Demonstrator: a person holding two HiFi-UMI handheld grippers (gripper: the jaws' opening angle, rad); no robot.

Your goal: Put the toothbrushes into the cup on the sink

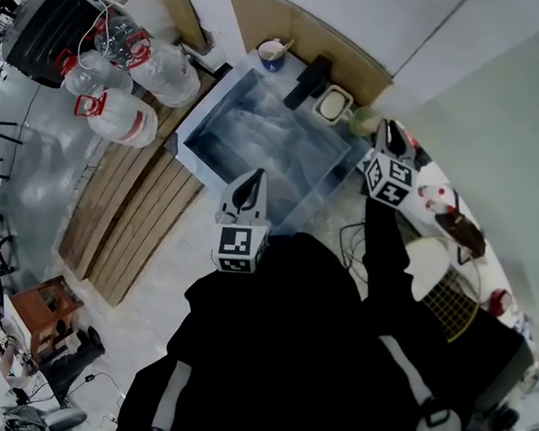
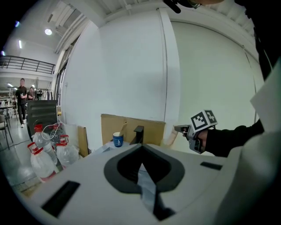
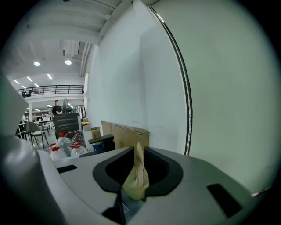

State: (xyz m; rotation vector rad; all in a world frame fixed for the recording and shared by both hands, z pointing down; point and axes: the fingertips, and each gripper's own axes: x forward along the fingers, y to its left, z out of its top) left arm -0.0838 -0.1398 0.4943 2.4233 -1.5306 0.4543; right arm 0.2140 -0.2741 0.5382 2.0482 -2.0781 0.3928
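A blue cup (image 1: 274, 56) with one brush handle in it stands at the far corner of the steel sink (image 1: 208, 117), left of the black faucet (image 1: 307, 79); the cup (image 2: 117, 139) shows again in the left gripper view. My right gripper (image 1: 389, 143) hovers off the sink's right end, shut on a tan wrapped toothbrush (image 3: 136, 176) that sticks out past its jaws. The same toothbrush (image 2: 169, 138) shows pale at that gripper's tip. My left gripper (image 1: 248, 191) hangs over the sink's near edge, shut and empty.
A white soap dish (image 1: 332, 105) sits right of the faucet. Water jugs (image 1: 120, 91) and wooden planks (image 1: 130, 212) lie left of the sink, cardboard (image 1: 263, 15) behind it. A cluttered counter (image 1: 450, 210) and a wire basket (image 1: 448, 303) are at right. A person (image 2: 21, 101) stands far off.
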